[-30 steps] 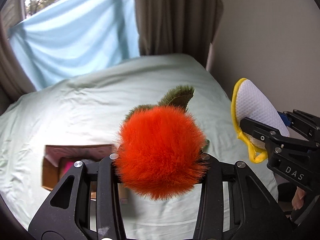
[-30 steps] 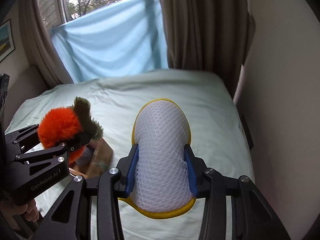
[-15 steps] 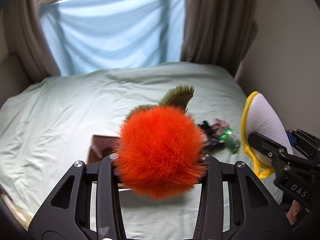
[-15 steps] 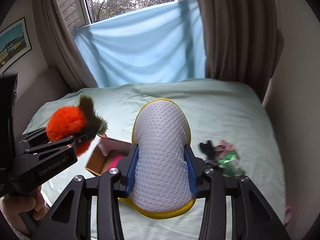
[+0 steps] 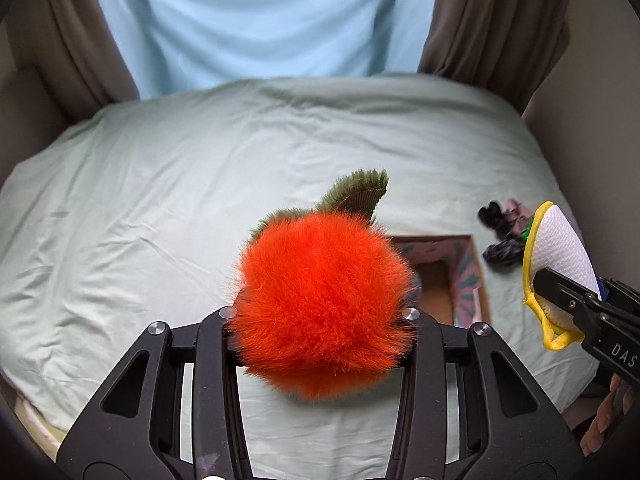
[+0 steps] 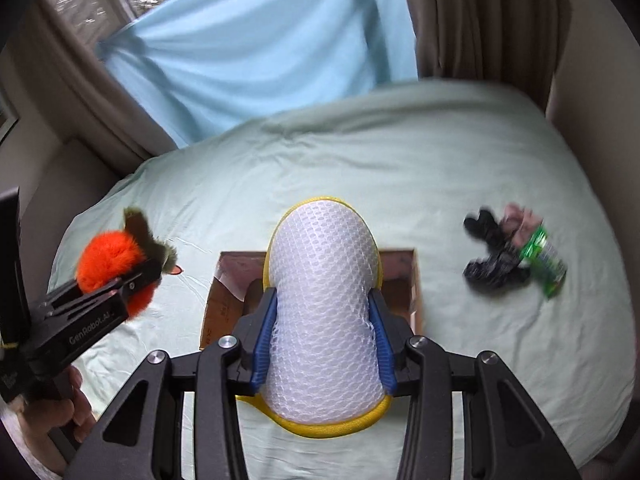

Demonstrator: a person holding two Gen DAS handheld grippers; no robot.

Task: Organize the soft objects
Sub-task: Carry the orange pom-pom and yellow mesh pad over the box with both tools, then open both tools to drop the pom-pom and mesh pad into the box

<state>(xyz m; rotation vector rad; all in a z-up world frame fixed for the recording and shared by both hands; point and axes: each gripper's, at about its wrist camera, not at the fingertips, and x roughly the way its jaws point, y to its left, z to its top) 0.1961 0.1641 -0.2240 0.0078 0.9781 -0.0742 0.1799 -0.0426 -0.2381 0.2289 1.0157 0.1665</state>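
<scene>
My left gripper [image 5: 316, 312] is shut on a fluffy orange plush ball with a green leaf [image 5: 320, 300], held above the bed; it also shows in the right wrist view [image 6: 114, 264]. My right gripper [image 6: 324, 324] is shut on a white mesh pad with a yellow rim [image 6: 324, 312], seen at the right edge of the left wrist view [image 5: 556, 256]. An open cardboard box [image 5: 460, 276] lies on the bed below both, partly hidden behind the held things [image 6: 400, 276].
The bed has a pale green sheet [image 5: 160, 200]. A pile of small dark and pink soft items [image 6: 496, 256] with a green packet [image 6: 544, 260] lies right of the box. Curtains [image 5: 492, 20] and a blue cloth [image 5: 260, 20] hang behind. A wall stands to the right.
Both grippers have swung and tilted down towards the bed, so the box now sits under them. The pile of small items came into view on the right. Both grips are unchanged.
</scene>
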